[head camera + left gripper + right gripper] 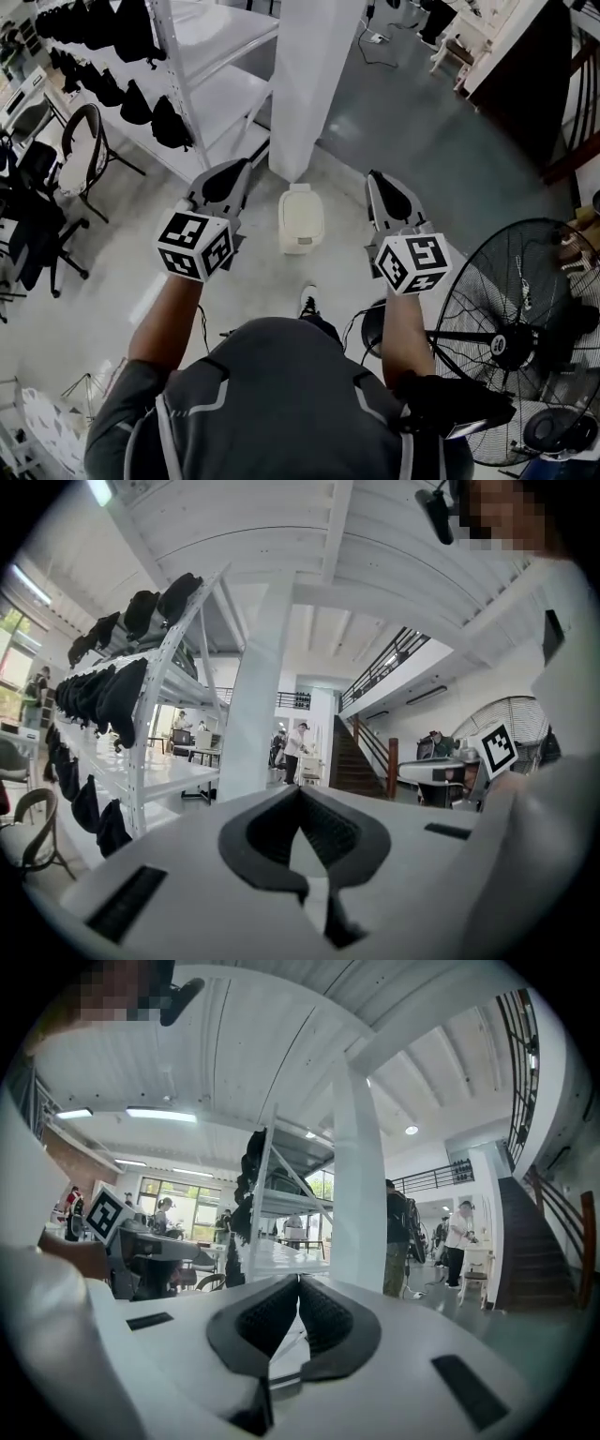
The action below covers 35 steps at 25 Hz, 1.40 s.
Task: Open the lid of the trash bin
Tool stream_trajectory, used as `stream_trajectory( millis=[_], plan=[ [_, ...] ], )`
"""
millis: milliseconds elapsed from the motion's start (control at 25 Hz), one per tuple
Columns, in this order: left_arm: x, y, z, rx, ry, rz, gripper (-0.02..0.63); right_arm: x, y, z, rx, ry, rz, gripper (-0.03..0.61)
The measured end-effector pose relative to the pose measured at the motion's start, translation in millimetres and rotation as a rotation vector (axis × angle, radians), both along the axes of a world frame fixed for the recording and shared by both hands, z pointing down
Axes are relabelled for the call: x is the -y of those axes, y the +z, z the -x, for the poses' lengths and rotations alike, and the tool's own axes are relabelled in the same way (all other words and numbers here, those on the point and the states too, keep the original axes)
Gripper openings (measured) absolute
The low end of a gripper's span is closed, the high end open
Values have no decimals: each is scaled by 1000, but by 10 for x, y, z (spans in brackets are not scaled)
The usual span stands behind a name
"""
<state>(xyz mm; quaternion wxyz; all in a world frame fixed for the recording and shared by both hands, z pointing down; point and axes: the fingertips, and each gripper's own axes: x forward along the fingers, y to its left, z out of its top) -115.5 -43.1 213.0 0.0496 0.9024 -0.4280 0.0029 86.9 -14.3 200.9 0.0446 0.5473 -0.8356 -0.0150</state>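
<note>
Nearest the head camera, at 6 o'clock, is the person's grey-shirted torso [272,403], with both forearms stretched toward 12. A pale shoe [307,300] shows just past the torso on the grey floor [403,122].

The left gripper [246,165] is held out at 11 o'clock from the torso and the right gripper [373,176] at 1 o'clock. Each has its marker cube close to the hand and its tip aimed toward 12. In the left gripper view the left gripper's [300,794] dark pads meet at the tip with nothing between them. The right gripper view shows the same: the right gripper [298,1283] has its jaws closed tip to tip and empty.

A standing fan [520,342] with a wire guard fills the 4 o'clock corner.

Beyond the shoe, the trash bin [300,217] stands on the floor and shows between the two grippers; neither touches it. It is cream, a rounded rectangle seen from above, with its long axis running 12 to 6. The lid lies flat and shut. A small ledge juts from the 6 o'clock end, toward the person; what it is cannot be told. Neither gripper view shows the bin.

Just past the bin, at 12 o'clock, rises a white pillar [314,75]. To its 10 o'clock stands a white shelving rack [225,94] hung with black bags [141,94], with a chair [80,141] at 9.
</note>
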Motion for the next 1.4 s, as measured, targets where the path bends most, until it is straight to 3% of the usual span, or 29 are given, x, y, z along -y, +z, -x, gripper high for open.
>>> stream_trajectory(
  millis=[400,800,1200,1400],
  plan=[
    [825,95,-684,32,-74,15,8,1050,170,-678,30,-82,15,26],
    [1202,294,-1121,47,-82,71,8,1519,361,-998,35,-148,75,28],
    [1812,1110,-787,82,-83,177,8,2161,1270,-878,39,-85,188,28],
    [2034,1725,-594,97,-104,275,8,2360,1924,-738,29,-85,288,29]
  ],
)
